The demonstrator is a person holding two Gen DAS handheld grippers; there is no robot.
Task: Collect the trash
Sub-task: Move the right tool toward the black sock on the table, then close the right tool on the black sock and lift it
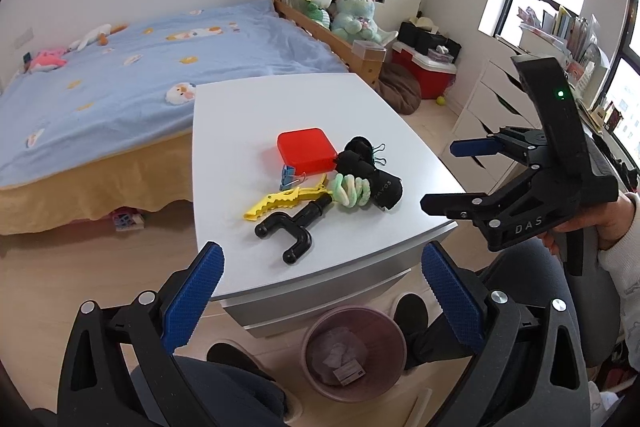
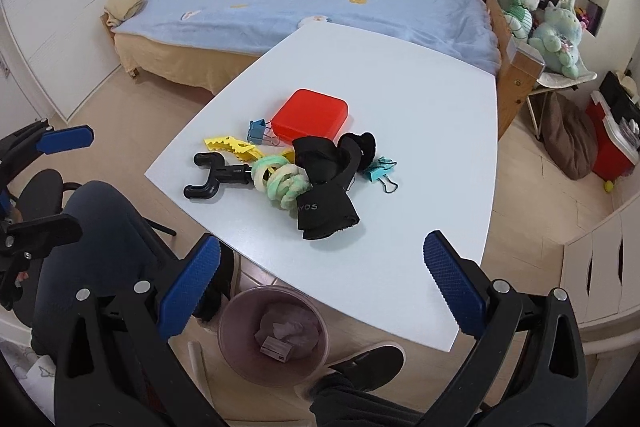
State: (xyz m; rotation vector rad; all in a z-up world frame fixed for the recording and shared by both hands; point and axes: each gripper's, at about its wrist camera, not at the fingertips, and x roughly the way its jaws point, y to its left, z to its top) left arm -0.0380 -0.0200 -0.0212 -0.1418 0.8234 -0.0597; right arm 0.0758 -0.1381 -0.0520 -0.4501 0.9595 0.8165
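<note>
Both pairs of blue-padded fingers stand spread wide with nothing between them. From its own camera the left gripper (image 1: 322, 291) hangs above the near edge of the white table (image 1: 280, 99), and the right gripper (image 2: 322, 281) does the same from the other side; each also shows in the other's view (the right one off to the side at (image 1: 450, 175), the left at (image 2: 72, 183)), both held clear of the tabletop.

On the floor just below the near table edge sits a pink bin (image 2: 240, 311), between the person's dark shoes. Inside it lie crumpled paper (image 2: 290, 325) and a small cardboard box (image 2: 276, 349).

A cluster of items sits in the middle of the table: a red square case (image 2: 310, 115), a blue binder clip (image 2: 258, 131) just beside it, a yellow toothed clip (image 2: 230, 147), a black forked hook (image 2: 214, 177), pale green and cream hair ties (image 2: 280, 183) touching black cloth (image 2: 324, 183), and a teal binder clip (image 2: 378, 171) at the cloth's far side.

Beyond the table stretches a bed with a light blue blanket (image 1: 140, 67), with stuffed toys (image 1: 352, 13) past its wooden end.
</note>
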